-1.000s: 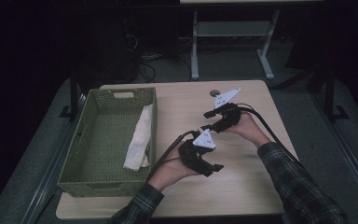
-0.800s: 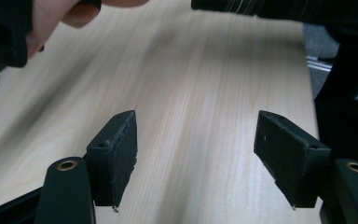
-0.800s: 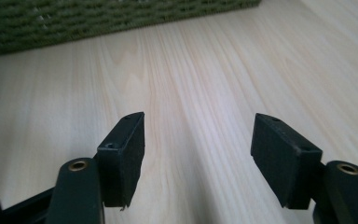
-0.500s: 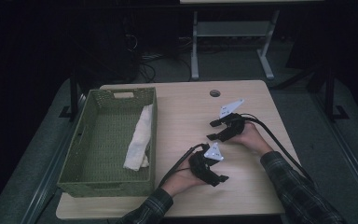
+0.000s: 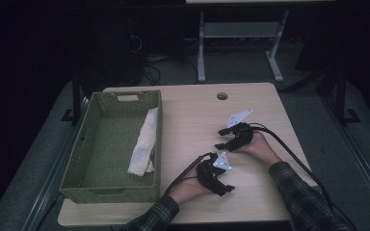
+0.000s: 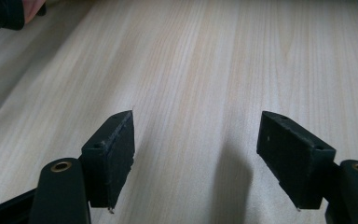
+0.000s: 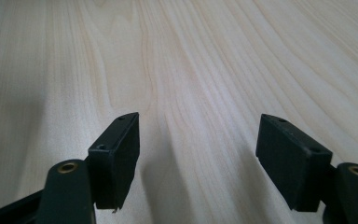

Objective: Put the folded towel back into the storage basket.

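High view: both tools rest low on the right half of the wooden table, the left tool nearer, the right tool farther. Each has its jaws spread wide with only bare wood between them. A white cloth lies inside the green basket, well apart at the left.

Both grippers — left gripper, right gripper — jaws wide apart.
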`<state>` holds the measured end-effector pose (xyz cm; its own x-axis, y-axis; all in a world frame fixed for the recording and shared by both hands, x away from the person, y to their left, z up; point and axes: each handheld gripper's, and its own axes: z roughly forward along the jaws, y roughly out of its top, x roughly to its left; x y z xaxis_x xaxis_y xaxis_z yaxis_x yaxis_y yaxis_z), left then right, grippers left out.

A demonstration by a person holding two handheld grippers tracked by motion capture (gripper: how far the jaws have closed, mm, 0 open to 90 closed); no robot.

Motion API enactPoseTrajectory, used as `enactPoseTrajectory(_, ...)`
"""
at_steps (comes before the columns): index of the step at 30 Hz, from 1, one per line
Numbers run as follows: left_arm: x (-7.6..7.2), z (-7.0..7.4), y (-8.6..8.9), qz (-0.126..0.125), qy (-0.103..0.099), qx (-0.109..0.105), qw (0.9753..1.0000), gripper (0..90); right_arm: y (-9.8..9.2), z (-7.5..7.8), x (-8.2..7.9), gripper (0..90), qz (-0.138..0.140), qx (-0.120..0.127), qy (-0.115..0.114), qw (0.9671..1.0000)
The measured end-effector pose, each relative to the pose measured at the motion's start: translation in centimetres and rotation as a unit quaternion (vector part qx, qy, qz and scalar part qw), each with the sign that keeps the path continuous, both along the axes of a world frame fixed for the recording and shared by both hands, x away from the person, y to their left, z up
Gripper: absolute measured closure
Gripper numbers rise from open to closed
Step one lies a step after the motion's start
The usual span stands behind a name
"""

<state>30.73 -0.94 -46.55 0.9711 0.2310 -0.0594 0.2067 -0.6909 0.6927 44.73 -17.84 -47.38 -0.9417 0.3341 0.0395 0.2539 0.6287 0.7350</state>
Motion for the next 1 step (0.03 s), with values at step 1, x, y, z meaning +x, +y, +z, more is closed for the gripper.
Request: enactPoseTrajectory(1,0.00,0.00,0.00,0.000,0.000,0.000,1.0000,26.8,-0.04,-0.06,-0.06,29.5,-0.002,0.004,0.002,1.0000)
